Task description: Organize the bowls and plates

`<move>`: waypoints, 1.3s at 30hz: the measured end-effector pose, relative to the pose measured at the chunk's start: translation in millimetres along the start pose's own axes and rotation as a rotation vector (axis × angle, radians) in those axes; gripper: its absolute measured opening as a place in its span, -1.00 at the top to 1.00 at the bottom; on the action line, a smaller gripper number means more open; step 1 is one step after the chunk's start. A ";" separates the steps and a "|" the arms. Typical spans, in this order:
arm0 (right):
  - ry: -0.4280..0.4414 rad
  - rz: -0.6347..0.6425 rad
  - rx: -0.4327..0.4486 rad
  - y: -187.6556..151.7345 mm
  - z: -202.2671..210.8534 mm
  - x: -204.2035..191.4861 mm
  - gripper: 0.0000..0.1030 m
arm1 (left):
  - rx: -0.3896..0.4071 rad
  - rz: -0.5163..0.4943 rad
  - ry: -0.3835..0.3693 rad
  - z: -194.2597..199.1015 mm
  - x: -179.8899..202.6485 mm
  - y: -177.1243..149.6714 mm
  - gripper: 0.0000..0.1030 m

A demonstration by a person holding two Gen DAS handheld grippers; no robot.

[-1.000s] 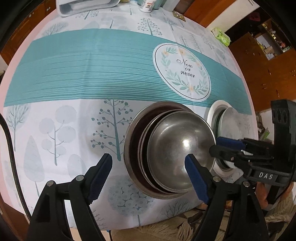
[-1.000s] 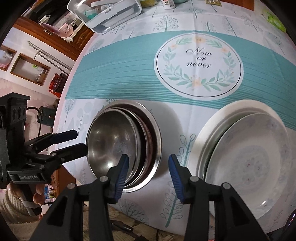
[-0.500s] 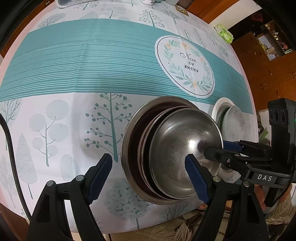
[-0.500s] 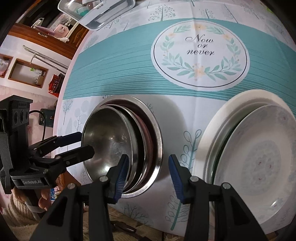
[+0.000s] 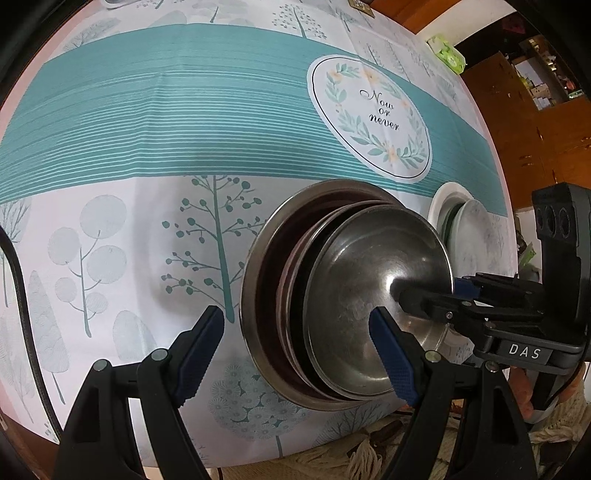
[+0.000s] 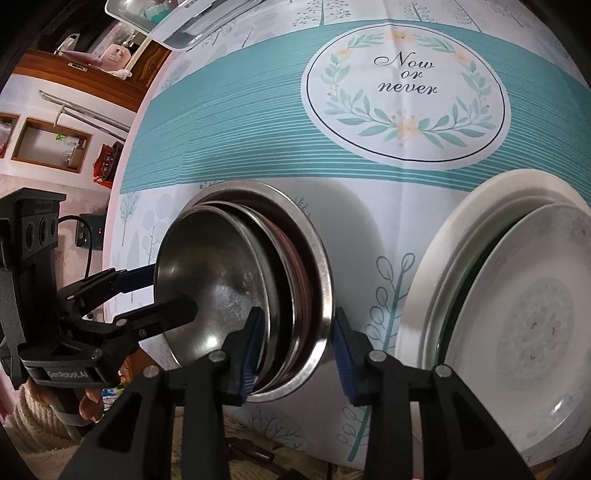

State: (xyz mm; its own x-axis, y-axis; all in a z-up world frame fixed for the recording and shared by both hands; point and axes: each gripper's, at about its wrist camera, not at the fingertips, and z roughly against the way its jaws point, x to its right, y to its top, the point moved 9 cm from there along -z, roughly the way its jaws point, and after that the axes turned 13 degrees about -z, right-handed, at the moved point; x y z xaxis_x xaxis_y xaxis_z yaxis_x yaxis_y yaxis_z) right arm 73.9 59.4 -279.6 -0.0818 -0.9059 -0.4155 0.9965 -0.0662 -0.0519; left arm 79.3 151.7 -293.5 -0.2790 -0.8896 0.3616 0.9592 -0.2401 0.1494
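A stack of nested steel bowls [image 5: 347,302] [image 6: 236,288] sits near the table's front edge, with the smallest on top. My left gripper [image 5: 295,358] [image 6: 171,291] stands open across the stack's left side, one finger over the cloth and the other above the top bowl. My right gripper [image 6: 297,350] [image 5: 432,291] straddles the right rims. Its jaws are closing with the rims between them, and I see no firm press. A stack of white plates [image 6: 517,314] [image 5: 472,236] lies right of the bowls, the top one patterned.
The teal and white tablecloth [image 5: 184,110] carries a round "Now or never" print [image 6: 402,92]. A clear plastic tray [image 6: 177,22] stands at the far left edge. A green packet [image 5: 447,55] lies far right. A fringed rug [image 5: 369,458] shows below the table's front edge.
Both grippers have sunk closer to the bowls. The right gripper's jaws have narrowed around the stack's right rims. The left jaws keep the same width.
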 end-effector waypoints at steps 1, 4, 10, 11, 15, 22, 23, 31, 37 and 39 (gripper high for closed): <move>-0.001 0.000 0.000 0.4 -0.3 0.3 0.30 | -0.003 0.000 -0.002 -0.5 0.0 -0.4 -0.54; -0.002 -0.004 -0.001 0.9 -2.6 -1.1 0.31 | -0.011 0.000 -0.005 -2.3 -0.6 -0.5 -0.54; -0.021 -0.008 0.001 2.1 -4.2 -0.1 0.41 | -0.020 0.001 -0.010 -1.0 -3.5 -2.0 -0.51; -0.023 -0.010 0.002 2.6 -4.4 0.8 0.45 | -0.021 0.002 -0.010 -1.0 -4.0 -2.3 -0.50; -0.030 -0.012 0.004 3.0 -4.5 1.7 0.48 | -0.028 -0.002 -0.013 -1.5 -4.4 -2.5 -0.41; -0.049 -0.002 0.006 2.9 -3.4 2.4 0.48 | -0.043 -0.002 -0.009 -2.9 -6.4 -3.3 0.05; -0.049 -0.002 0.006 2.8 -3.4 2.1 0.48 | -0.045 -0.002 -0.011 -3.5 -6.6 -3.6 0.11; -0.072 0.018 0.003 2.2 -4.9 -0.8 0.45 | -0.057 -0.017 0.024 -5.5 -4.7 -3.8 0.22; -0.065 0.037 0.011 1.9 2.6 -4.6 0.45 | -0.058 -0.037 0.075 4.7 0.9 -3.4 0.24; -0.055 0.039 0.024 2.0 9.6 -4.7 0.45 | -0.049 -0.047 0.079 12.4 4.8 -1.8 0.25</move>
State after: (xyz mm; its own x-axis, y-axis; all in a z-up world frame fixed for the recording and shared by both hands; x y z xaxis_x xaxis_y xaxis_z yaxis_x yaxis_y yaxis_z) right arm 76.5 59.5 -269.0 -0.0426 -0.9294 -0.3666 0.9991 -0.0399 -0.0150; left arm 75.6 152.6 -280.7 -0.3211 -0.9044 0.2810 0.9468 -0.2993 0.1186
